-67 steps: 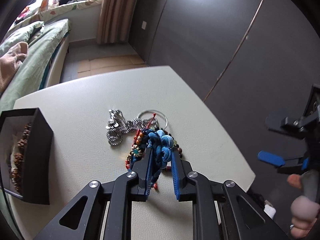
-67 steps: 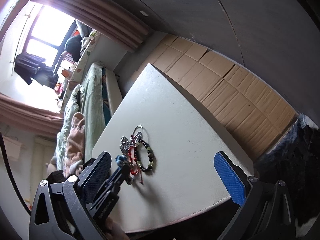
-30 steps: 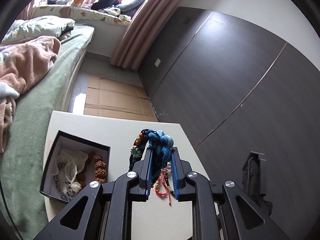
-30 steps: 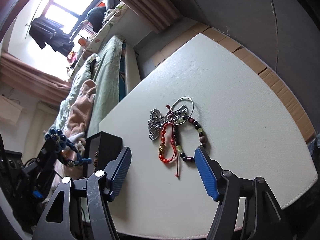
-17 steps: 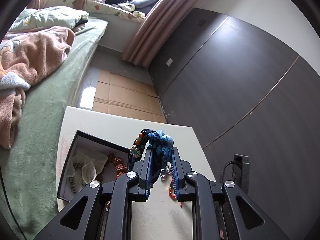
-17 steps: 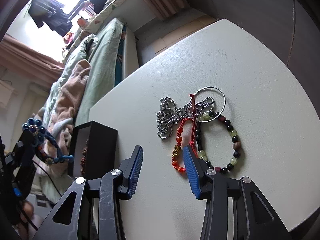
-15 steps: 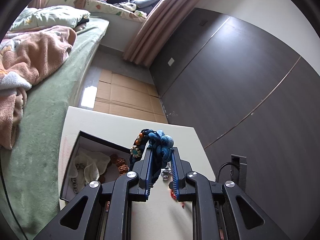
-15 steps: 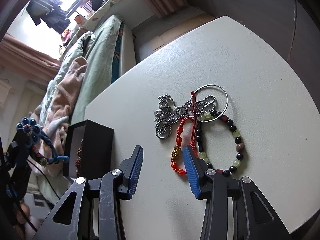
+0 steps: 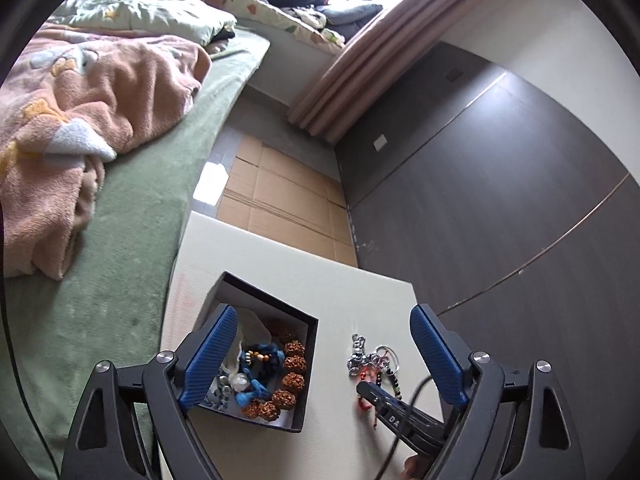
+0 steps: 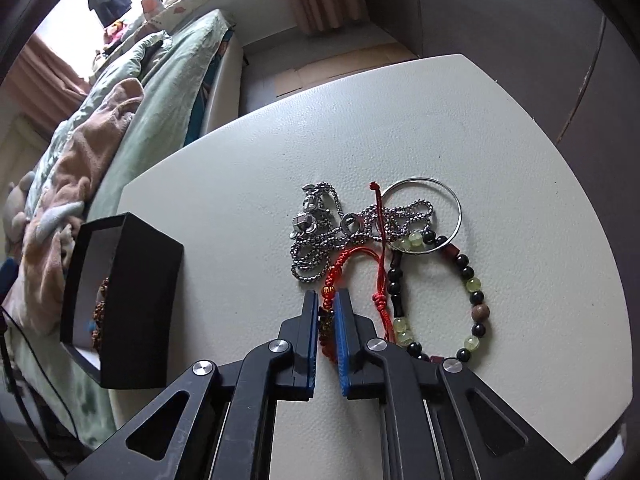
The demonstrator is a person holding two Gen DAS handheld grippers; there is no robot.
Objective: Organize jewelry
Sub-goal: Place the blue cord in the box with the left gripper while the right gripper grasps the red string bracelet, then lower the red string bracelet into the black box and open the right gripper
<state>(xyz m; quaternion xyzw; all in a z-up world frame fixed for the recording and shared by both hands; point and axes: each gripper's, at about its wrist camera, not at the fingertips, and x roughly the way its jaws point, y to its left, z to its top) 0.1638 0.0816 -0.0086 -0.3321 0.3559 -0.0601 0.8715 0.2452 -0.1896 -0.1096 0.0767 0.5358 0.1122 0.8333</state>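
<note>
My left gripper [image 9: 324, 354] is open above the black jewelry box [image 9: 304, 408]. The blue knotted bracelet [image 9: 260, 364] lies inside the box beside a brown bead bracelet [image 9: 294, 362]. My right gripper [image 10: 326, 320] is shut on the red cord bracelet [image 10: 340, 264] on the white table [image 10: 240, 200]. Beside it lie a silver chain [image 10: 320, 240], a silver bangle [image 10: 456, 204] and a dark and green bead bracelet [image 10: 474, 296]. The box also shows at the left of the right wrist view [image 10: 140, 280].
A bed with a green cover and a peach blanket [image 9: 80, 100] runs along the table's left side. Dark wall panels [image 9: 500, 200] stand behind the table. The table's edge [image 10: 600, 432] is near on the right.
My left gripper has opened and the blue knotted bracelet now lies in the box. My right gripper has closed on the red cord bracelet.
</note>
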